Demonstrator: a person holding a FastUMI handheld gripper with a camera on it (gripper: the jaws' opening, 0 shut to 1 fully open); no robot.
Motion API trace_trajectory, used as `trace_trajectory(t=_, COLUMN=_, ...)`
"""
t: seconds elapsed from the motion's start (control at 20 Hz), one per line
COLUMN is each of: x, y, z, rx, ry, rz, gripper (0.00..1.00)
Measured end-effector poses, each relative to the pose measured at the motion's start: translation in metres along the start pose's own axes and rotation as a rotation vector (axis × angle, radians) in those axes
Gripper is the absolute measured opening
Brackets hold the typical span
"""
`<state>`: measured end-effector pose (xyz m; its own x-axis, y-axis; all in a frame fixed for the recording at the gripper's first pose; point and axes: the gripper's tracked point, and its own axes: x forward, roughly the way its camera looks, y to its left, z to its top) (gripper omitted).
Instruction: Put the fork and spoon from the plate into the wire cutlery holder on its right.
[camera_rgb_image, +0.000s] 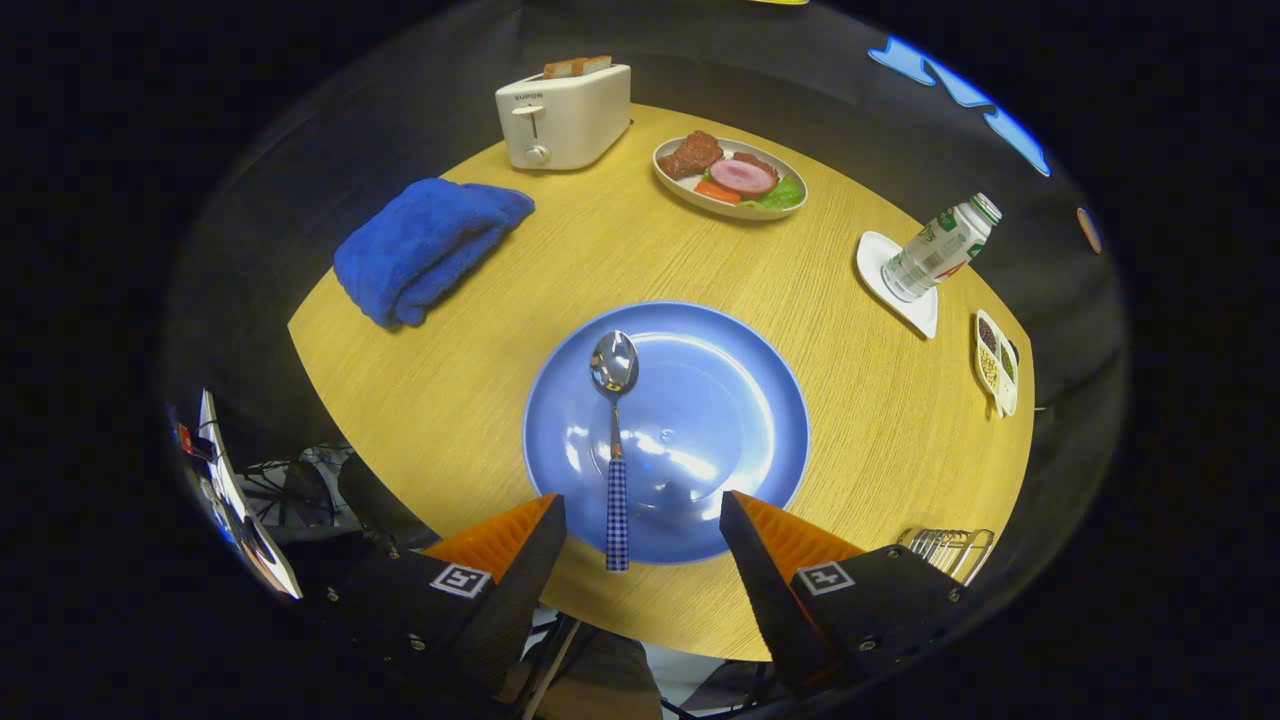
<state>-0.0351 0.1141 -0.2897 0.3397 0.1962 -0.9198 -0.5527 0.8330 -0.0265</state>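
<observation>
Towel (425, 248), toaster (563, 118) beyond spread gripper (642, 512).

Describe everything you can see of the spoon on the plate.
The spoon lies flat on the blue plate, left of its middle. Its shiny, metal-looking bowl points away from the gripper; its blue-and-white checked handle crosses the plate's near rim and ends over the wooden table. It sits between the open fingers, nearer the left one, untouched.

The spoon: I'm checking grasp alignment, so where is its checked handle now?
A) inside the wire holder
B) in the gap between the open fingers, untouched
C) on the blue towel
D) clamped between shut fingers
B: the spoon lies on the blue plate, its handle between the gripper's open fingers, touching neither.
</observation>
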Motion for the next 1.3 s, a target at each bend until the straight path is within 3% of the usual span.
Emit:
trace_trajectory(t=0.25, x=0.029, y=0.005, z=-0.012, rx=0.01, ry=0.046, rz=0.039, gripper=0.94)
trace_trajectory(t=0.45, x=0.039, y=0.006, z=-0.015, rx=-0.006, ry=0.083, rz=0.056, gripper=0.84)
trace_trajectory(t=0.5, x=0.045, y=0.008, z=-0.018, rx=0.0, ry=0.086, rz=0.068, gripper=0.69)
trace_trajectory(t=0.55, x=0.047, y=0.01, z=-0.02, rx=-0.001, ry=0.102, rz=0.073, gripper=0.64)
trace_trajectory(t=0.65, x=0.053, y=0.013, z=-0.026, rx=-0.008, ry=0.133, rz=0.089, gripper=0.42)
trace_trajectory(t=0.7, x=0.052, y=0.013, z=-0.027, rx=-0.021, ry=0.145, rz=0.094, gripper=0.35)
trace_trajectory(t=0.75, x=0.051, y=0.014, z=-0.013, rx=-0.028, ry=0.14, rz=0.105, gripper=0.35)
trace_trajectory(t=0.8, x=0.058, y=0.015, z=-0.023, rx=-0.006, ry=0.114, rz=0.11, gripper=0.08)
trace_trajectory(t=1.05, x=0.053, y=0.015, z=-0.028, rx=-0.041, ry=0.155, rz=0.13, gripper=0.09)
trace_trajectory(t=1.3, x=0.02, y=-0.001, z=-0.045, rx=-0.039, ry=0.177, rz=0.115, gripper=0.09)
